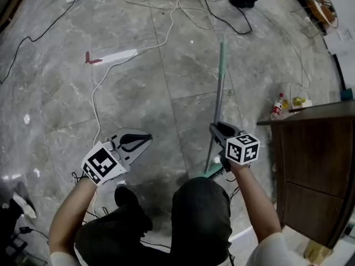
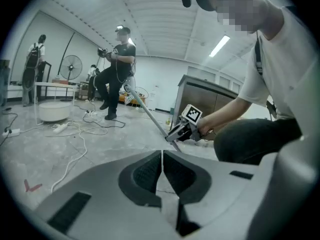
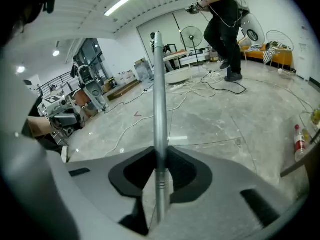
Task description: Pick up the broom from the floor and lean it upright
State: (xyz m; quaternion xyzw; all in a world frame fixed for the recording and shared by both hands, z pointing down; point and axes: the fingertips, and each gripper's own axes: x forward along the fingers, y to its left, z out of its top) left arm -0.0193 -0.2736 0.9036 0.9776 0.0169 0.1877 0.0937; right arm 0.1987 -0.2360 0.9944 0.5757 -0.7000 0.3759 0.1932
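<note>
— Grey stone-tile floor (image 1: 138,93), white cables (image 1: 166,4) strewn across it. Where is the broom?
— My right gripper (image 1: 215,128) clamps the long broom with a grey metal pole and green head (image 1: 219,82) low on its pole, 2 pads (image 3: 186,173) squeezing it. The head sits beside my knee and the pole slants away.
— The left?
— My left gripper (image 1: 145,139) is pressed together on nothing, well apart from the broom. 1 brown wooden cabinet (image 1: 316,165) stands at my right.
</note>
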